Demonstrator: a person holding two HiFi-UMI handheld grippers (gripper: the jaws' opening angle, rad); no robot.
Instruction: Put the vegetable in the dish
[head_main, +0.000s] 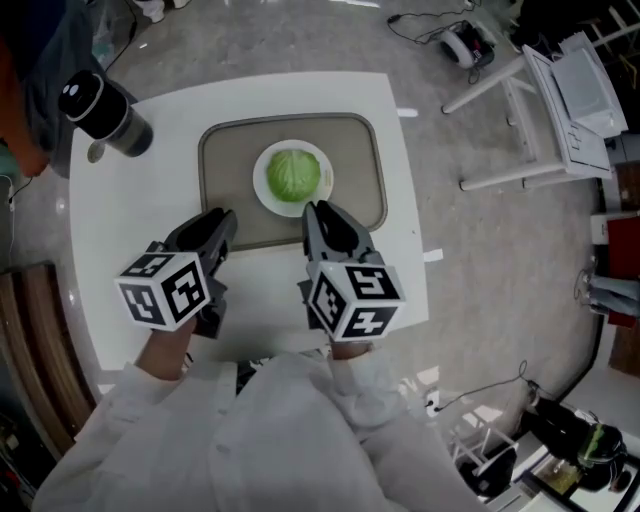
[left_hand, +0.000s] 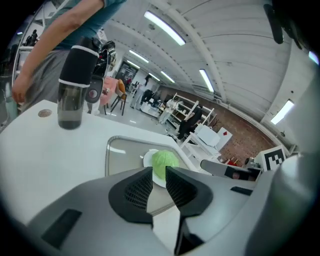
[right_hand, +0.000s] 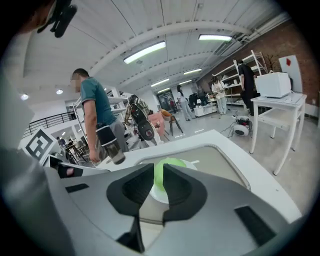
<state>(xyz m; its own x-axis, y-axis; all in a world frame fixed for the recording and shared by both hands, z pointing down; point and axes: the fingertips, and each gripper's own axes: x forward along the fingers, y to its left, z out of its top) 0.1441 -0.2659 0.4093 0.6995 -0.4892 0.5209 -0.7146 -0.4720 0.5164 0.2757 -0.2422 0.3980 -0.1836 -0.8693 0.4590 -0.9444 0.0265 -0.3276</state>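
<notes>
A green cabbage (head_main: 294, 174) lies on a round white dish (head_main: 262, 190) in the middle of a grey tray (head_main: 222, 170). My left gripper (head_main: 222, 218) hovers at the tray's front left edge, jaws shut with nothing between them. At the tray's front edge, just short of the dish, my right gripper (head_main: 318, 210) is also shut and empty. In the left gripper view the cabbage (left_hand: 165, 161) shows past the left gripper (left_hand: 159, 170). Seen from the right gripper view, the cabbage (right_hand: 167, 164) sits just beyond the right gripper (right_hand: 158, 170).
A dark bottle (head_main: 105, 112) stands at the white table's (head_main: 110, 300) far left corner, with a small round disc (head_main: 96, 152) beside it. A person (right_hand: 97, 120) stands by that corner. A white rack (head_main: 540, 110) is on the floor to the right.
</notes>
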